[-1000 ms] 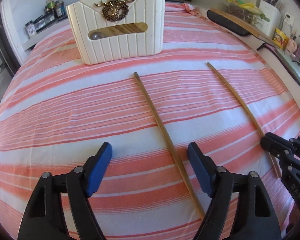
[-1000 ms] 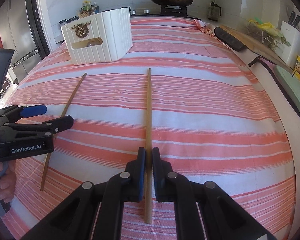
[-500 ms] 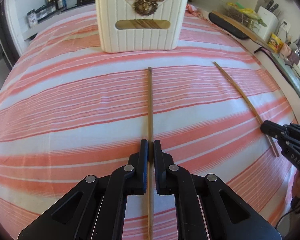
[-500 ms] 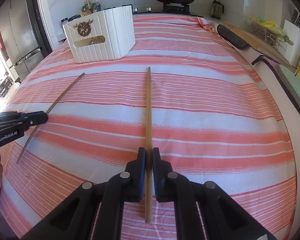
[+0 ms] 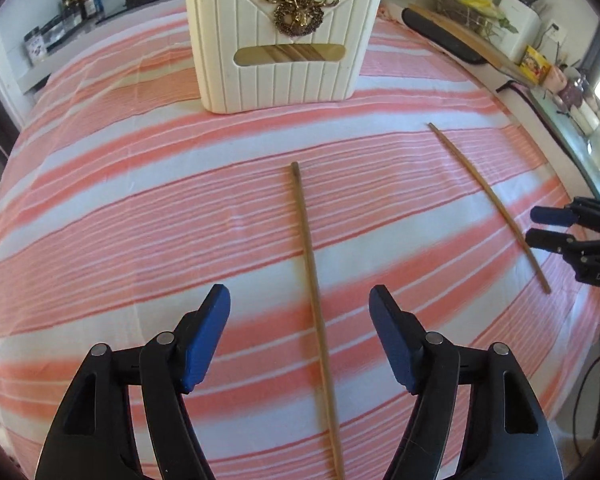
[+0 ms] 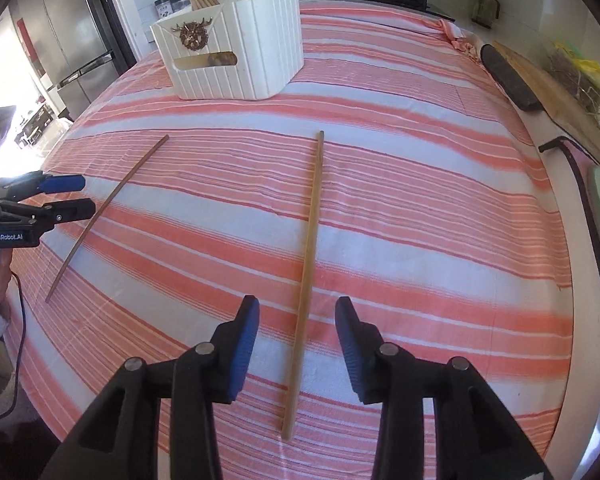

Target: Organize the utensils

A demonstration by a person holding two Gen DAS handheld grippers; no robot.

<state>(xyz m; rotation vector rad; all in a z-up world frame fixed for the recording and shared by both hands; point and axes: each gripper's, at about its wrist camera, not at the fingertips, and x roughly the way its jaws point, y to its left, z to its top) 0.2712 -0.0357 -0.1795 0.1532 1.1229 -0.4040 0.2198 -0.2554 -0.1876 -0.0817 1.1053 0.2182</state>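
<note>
Kitchen counters ring a table under a pink-and-white striped cloth (image 5: pixel 140 208), with a cream ribbed utensil caddy (image 5: pixel 284 40) standing at its far side and wooden sticks poking from its back corner.

Half a second ago both grippers were clamped on a chopstick apiece; now both have let go. The left gripper (image 5: pixel 300 340) has its blue pads spread wide, and the left chopstick (image 5: pixel 314 300) lies flat on the cloth between them, touching neither pad, its far tip aimed toward the caddy. The right gripper (image 6: pixel 296 340) is likewise parted, with the right chopstick (image 6: pixel 308 260) lying loose in the gap and its near end reaching back beneath the jaws.

From the right wrist view, the left chopstick (image 6: pixel 104 216) slants across the cloth just beside the left tool. The two sticks lie well apart, and bare striped cloth runs between their far tips and the caddy. On the right side the cloth ends at a counter edge, where a dark paddle-shaped board (image 6: pixel 508 76) and a black cable (image 6: pixel 576 168) lie near the hem.
</note>
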